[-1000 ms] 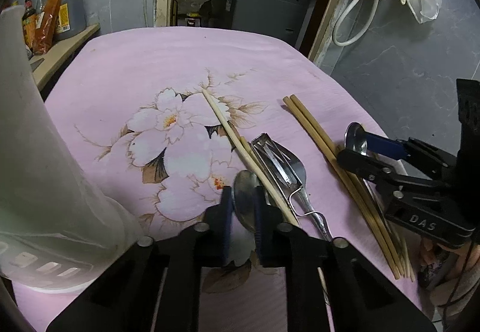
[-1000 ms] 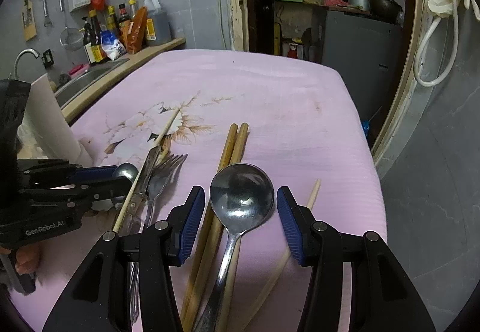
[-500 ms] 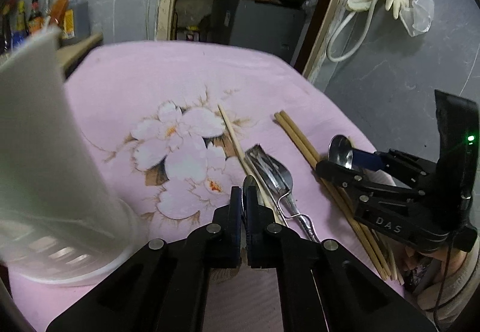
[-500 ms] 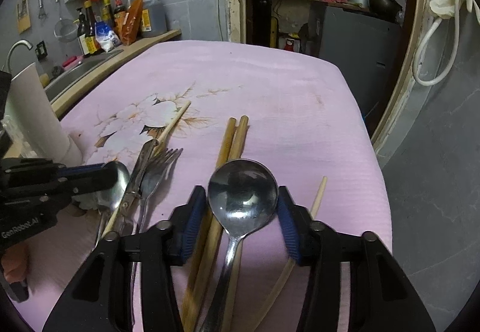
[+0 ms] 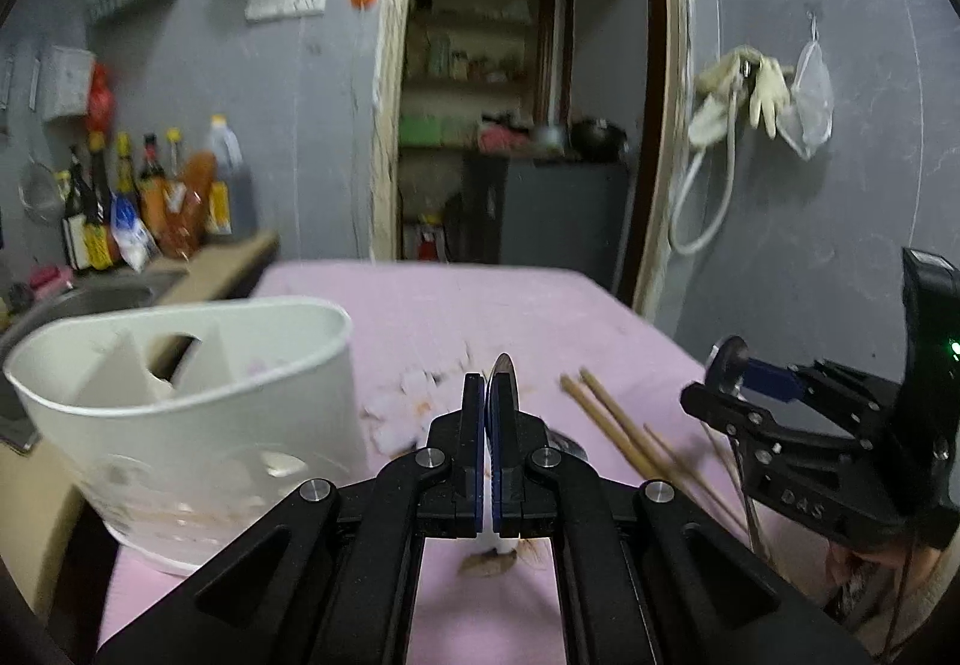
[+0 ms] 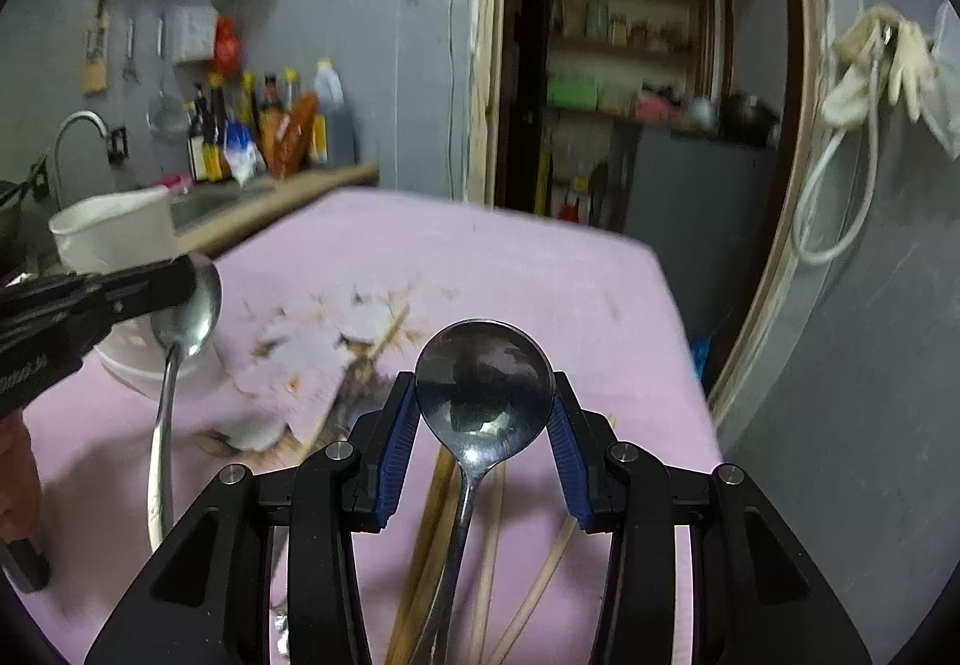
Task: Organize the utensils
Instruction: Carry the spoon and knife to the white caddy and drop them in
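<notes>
While both hands rose off the pink tablecloth (image 5: 456,305), your left gripper (image 5: 492,401) pinched a small spoon (image 6: 189,314) edge-on, jaws pressed together, near the white holder (image 5: 198,401) at left. Your right gripper (image 6: 483,425), jaws having closed earlier, clamped the large spoon (image 6: 483,383) by its bowl. Chopsticks (image 5: 618,437) lay right. Earlier, both spoons rested flat; loading the holder looked next.

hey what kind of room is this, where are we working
Most likely a home kitchen: sauce bottles stand on a counter beside a sink with a faucet, and a pantry shelf shows through the doorway behind the pink-clothed table.
</notes>
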The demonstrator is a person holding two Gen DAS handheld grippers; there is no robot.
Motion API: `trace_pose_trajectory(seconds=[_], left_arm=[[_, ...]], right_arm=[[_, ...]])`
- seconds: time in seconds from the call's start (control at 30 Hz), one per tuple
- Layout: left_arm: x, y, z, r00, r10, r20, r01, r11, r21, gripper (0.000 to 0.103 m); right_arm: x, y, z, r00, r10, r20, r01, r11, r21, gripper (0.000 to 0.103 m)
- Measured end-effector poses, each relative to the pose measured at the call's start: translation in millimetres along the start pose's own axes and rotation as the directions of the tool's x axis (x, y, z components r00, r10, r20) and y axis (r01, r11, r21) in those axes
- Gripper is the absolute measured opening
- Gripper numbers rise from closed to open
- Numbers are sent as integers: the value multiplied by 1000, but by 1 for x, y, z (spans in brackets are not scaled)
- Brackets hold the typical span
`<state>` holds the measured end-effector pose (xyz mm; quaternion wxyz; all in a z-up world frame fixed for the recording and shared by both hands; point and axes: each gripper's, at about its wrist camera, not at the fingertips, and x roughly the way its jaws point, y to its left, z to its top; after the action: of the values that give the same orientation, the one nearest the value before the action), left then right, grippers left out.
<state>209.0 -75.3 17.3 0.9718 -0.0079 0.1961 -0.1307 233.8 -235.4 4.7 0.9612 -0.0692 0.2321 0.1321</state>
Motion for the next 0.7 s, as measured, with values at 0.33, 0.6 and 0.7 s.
trace_pose_trajectory(seconds=[0.33, 0.6, 0.7], left_arm=[[-33, 25, 18, 997, 37, 65, -34, 998, -53, 0], [-69, 58, 45, 986, 94, 138, -86, 994, -69, 0], [-87, 77, 58, 972, 144, 184, -133, 989, -70, 0]], right_arm=[[-23, 17, 21, 990, 12, 138, -13, 1000, 5, 40], [-34, 38, 55, 974, 75, 213, -72, 997, -21, 40], [-38, 51, 77, 958, 125, 258, -120, 992, -35, 40]])
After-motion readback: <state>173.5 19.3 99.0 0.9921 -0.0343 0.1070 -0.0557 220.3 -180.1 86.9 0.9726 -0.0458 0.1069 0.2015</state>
